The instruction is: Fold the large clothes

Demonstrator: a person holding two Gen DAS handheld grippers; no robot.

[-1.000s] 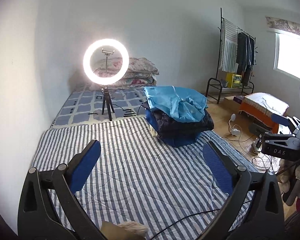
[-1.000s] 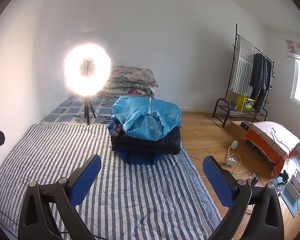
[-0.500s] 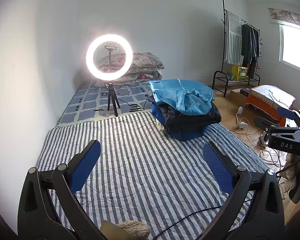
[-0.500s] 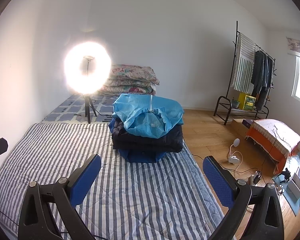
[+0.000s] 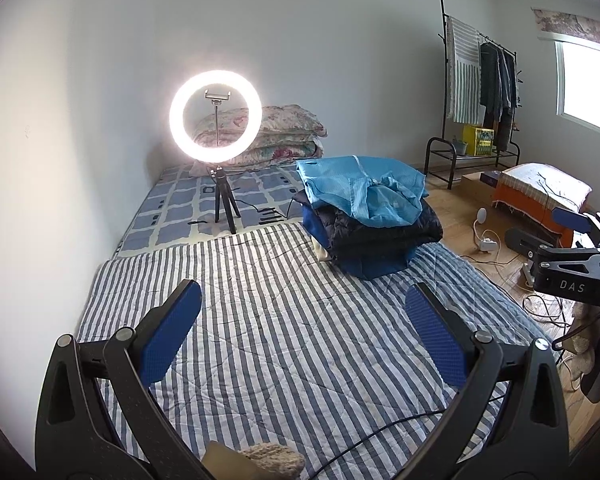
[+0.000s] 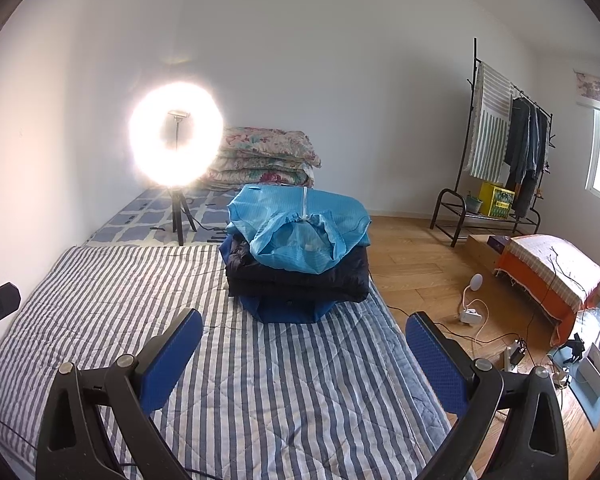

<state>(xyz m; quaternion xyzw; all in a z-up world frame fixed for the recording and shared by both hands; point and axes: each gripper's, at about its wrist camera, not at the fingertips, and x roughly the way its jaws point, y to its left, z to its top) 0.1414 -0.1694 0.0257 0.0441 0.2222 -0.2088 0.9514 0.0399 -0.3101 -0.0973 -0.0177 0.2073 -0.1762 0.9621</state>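
On the far right part of the striped quilt (image 6: 284, 380) sits the stack of clothes (image 6: 298, 276), a light blue garment (image 6: 300, 232) on top of dark padded ones, and over the last second it has slid a little closer and lower in both my views as I drift toward the bed. My left gripper (image 5: 302, 320) and right gripper (image 6: 304, 344) both stand wide with nothing between the pads. That stack would fit either folded pieces set aside or a pile waiting for me; I cannot tell which.
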